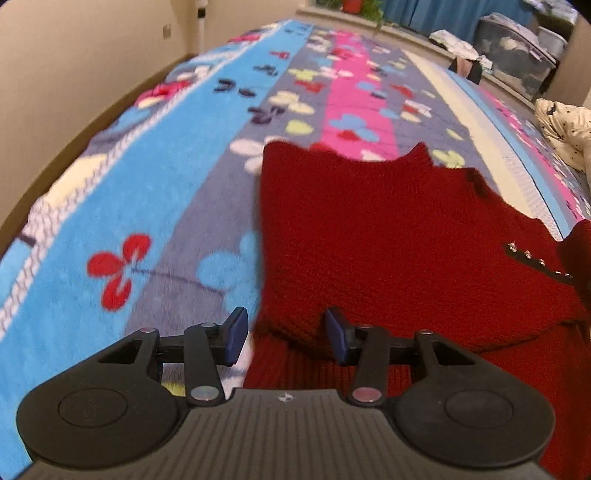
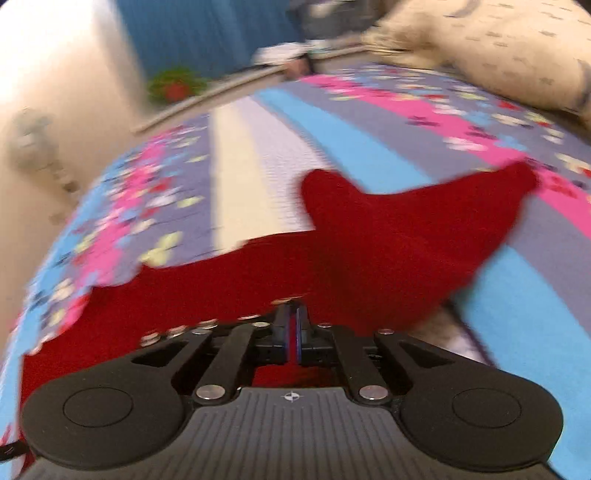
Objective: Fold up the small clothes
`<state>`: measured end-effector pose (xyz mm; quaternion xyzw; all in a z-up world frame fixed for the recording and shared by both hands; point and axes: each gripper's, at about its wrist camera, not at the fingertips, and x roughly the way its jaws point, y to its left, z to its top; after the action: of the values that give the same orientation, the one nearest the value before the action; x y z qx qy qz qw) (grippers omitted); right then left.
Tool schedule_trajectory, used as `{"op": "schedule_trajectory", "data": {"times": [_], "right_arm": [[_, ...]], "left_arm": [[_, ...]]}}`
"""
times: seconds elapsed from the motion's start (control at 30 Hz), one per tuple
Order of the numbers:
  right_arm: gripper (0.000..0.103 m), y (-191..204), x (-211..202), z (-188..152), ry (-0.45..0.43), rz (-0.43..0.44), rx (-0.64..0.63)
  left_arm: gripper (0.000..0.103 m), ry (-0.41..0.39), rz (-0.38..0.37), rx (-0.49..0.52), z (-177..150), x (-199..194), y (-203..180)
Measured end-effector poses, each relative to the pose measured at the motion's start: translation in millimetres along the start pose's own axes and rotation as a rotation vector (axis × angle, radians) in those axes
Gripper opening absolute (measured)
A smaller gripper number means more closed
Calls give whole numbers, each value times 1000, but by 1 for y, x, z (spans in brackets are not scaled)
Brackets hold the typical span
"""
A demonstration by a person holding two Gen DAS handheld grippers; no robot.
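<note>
So the red knit sweater (image 1: 369,229) is lying spread out on the bed, on top of a fleecy striped blanket (image 1: 155,177) with blue, grey and pink bands and little flower prints. In the left wrist view the left claw (image 1: 288,336) is sitting wide open, blue pads (image 1: 236,332) well apart, hovering right at the sweater's near left edge where the ribbed hem is bunching up. One pad is over the blanket side, the other over the knit, and nothing is being gripped between them. A row of small shiny studs (image 1: 539,262) is showing on the sweater off to the right.

Over in the right wrist view, which is pretty blurry, the right claw (image 2: 293,332) is pinched closed on a fold of the red sweater (image 2: 388,236), with a sliver of red fabric showing between the pads. The knit is lifting up from the claw and stretching out ahead of it, with two pointed bits sticking up against the blanket (image 2: 351,140).

Further back a cream patterned pillow (image 2: 498,48) is resting on the bed, and a potted plant (image 2: 177,85) is sitting on a ledge next to a blue curtain (image 2: 207,33).
</note>
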<state>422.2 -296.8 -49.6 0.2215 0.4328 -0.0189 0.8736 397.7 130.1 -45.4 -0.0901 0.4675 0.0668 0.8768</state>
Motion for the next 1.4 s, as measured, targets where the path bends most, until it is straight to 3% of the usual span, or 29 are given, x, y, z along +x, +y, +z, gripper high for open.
{"op": "schedule_trajectory", "data": {"times": [0.07,0.13,0.2,0.27,0.3,0.37,0.47,0.6,0.73,0.87,0.93,1.0,1.13,1.4], "right_arm": [[13,2,22,-10,135,-33,-44],[12,-1,20,-12,106,-34,-11],[13,1,13,-7,76,-20,-10],[15,-1,18,-11,104,-61,-33],[15,-7,18,-12,104,-49,-13],[16,-7,9,-5,99,-31,35],[28,-11,-15,14,-17,17,90],[41,-40,-40,44,-162,-6,149],[41,-89,-47,59,-220,-92,253],[26,-141,-39,64,-246,-179,367],[26,-166,-29,59,-245,-215,443],[29,-189,-17,51,-228,-224,534],[38,-232,-1,38,-214,-189,702],[50,-260,29,33,-231,-91,824]], "left_arm": [[50,-19,25,22,0,-5,-4],[45,-93,51,61,2,-18,-13],[45,-149,23,103,2,-26,-20],[45,-37,7,71,-2,-5,-15],[53,-9,17,52,-6,3,-11],[53,-9,8,25,-7,4,-7],[53,-61,10,59,-3,-10,-13],[53,-90,24,122,-7,-16,-28],[53,-167,62,194,-9,-28,-42],[53,-214,15,240,-11,-37,-53],[53,-169,-38,231,-13,-27,-52],[49,-21,-43,205,-17,-2,-46],[50,-41,-47,229,-17,-5,-48],[50,-55,-26,289,-22,-2,-56]]}}
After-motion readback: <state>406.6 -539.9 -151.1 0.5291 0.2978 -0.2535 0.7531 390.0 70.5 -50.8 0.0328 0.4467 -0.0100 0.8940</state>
